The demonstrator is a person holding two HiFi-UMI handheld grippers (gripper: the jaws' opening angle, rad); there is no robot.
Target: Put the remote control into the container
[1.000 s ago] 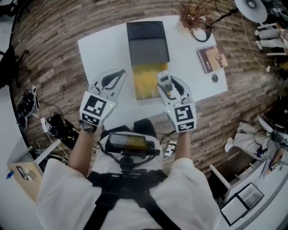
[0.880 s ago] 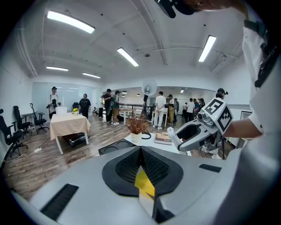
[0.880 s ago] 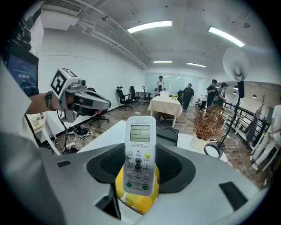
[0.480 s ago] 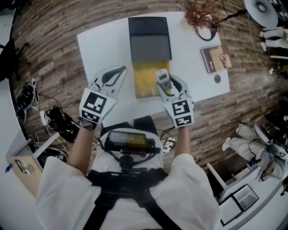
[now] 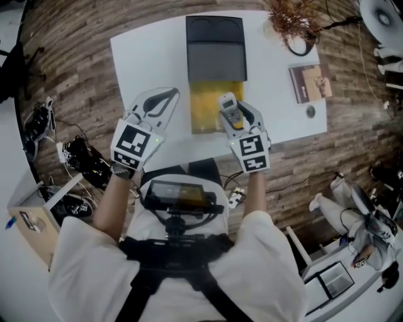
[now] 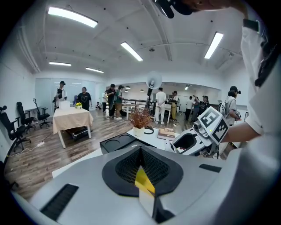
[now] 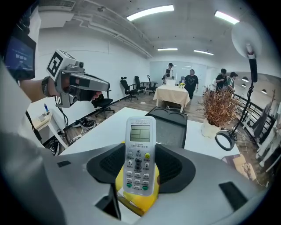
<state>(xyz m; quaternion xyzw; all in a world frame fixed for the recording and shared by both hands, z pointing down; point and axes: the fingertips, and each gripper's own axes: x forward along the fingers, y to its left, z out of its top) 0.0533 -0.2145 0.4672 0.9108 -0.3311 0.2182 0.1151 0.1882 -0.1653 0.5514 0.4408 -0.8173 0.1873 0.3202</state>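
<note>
Wood-plank floor (image 5: 75,50) surrounds a white table (image 5: 151,56) in the upper half of the head view. A dark container (image 5: 215,47) lies at top centre of the table, with a yellow section (image 5: 204,107) at its near end. A dried plant (image 5: 293,19) stands at the upper right, and a brown book (image 5: 310,82) lies just below it near the table's right edge.

Right gripper (image 5: 238,122): sits right of frame centre. Its jaws are parted to the width of the remote control (image 5: 228,104) and clamped on its lower body. The right gripper view shows the remote control (image 7: 139,154) white and upright, with its screen uppermost and its buttons facing the camera. Its top stands clear of the jaw tips. In the head view it sits over the lower right edge of the yellow section, not inside the container. Whether it touches the container cannot be determined.

Left gripper (image 5: 171,94): sits left of centre, beside the yellow section's left edge and apart from it. The left gripper view shows the jaw tips meeting at the apex, and the left gripper (image 6: 140,149) grips nothing.

Several people stand in the background, and a cloth-covered table (image 6: 72,119) is at left in the left gripper view.
</note>
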